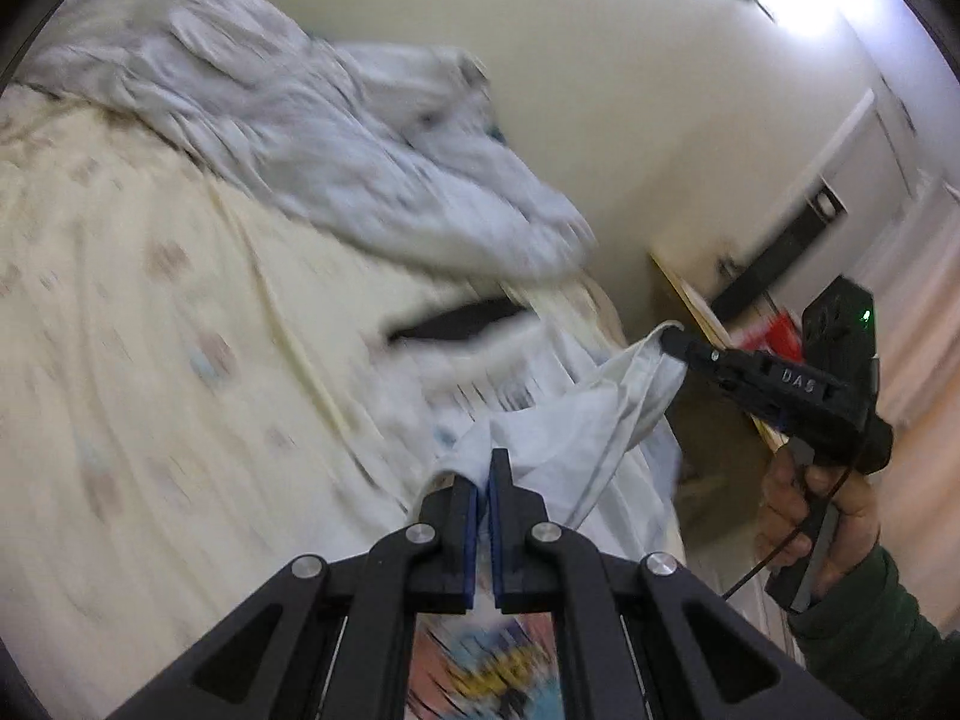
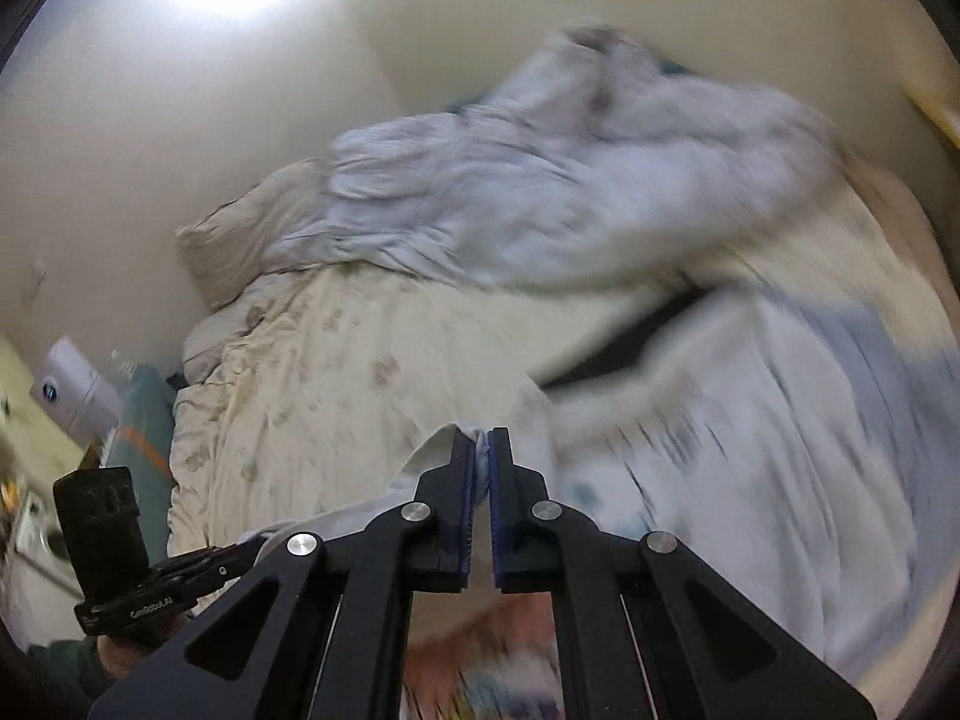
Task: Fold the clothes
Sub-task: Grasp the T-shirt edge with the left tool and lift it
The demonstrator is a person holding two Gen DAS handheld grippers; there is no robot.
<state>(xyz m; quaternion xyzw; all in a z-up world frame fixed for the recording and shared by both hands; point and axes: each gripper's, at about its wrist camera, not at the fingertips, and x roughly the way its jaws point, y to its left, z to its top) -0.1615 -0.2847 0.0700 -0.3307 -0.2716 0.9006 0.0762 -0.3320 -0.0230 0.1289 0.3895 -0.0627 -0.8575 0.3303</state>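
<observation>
1. I had the left gripper (image 1: 485,468) pinched tight on one edge of the white garment (image 1: 576,450), blue pads pressed together with cloth bunched between them.
2. The right gripper (image 2: 482,450) was clamped on another edge of the same garment (image 2: 750,420), so the fabric hung stretched between both hands.
3. I held the two edges apart and lifted clear of the cream bedsheet (image 1: 150,312), judging that this would let the garment hang open and shake flat.
4. A printed patch showed low beneath the jaws; much of the shirt was blurred.
5. The grey duvet (image 2: 510,210) lay heaped behind, near the wall, leaving bare sheet for laying the garment down.
</observation>
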